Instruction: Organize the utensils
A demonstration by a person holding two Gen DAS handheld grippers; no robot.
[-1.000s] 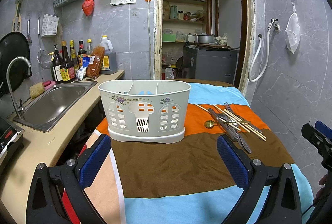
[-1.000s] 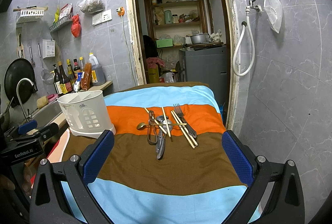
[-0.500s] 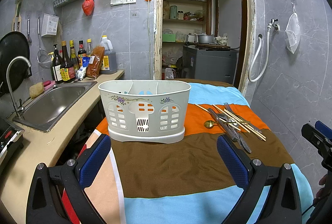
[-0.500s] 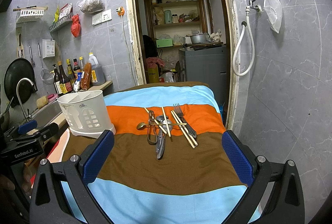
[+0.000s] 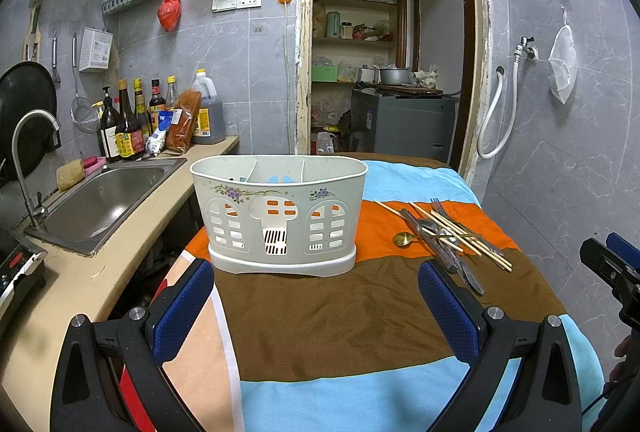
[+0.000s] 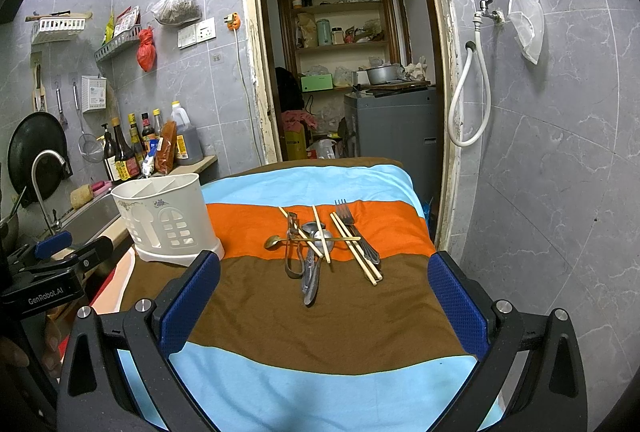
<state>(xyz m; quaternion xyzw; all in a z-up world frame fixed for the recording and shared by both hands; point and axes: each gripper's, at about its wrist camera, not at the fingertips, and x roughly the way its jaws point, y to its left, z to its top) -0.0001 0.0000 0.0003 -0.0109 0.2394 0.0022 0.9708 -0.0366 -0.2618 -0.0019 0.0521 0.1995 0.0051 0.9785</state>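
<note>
- Left gripper [image 5: 316,296] stood wide apart, empty, above the striped cloth [image 5: 340,320] short of the caddy.
- Right gripper [image 6: 324,296] likewise gaped wide, empty.
- White 3-compartment caddy [image 5: 280,216] stood upright on the cloth.
- Utensil pile [image 6: 320,244] lay right of the caddy: chopsticks [image 6: 356,248], fork [image 6: 352,228], gold spoon [image 6: 276,241].
- Sink [image 5: 104,200] sat left of the caddy.

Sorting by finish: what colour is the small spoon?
Gold; the small spoon shows best in the left wrist view.
</note>
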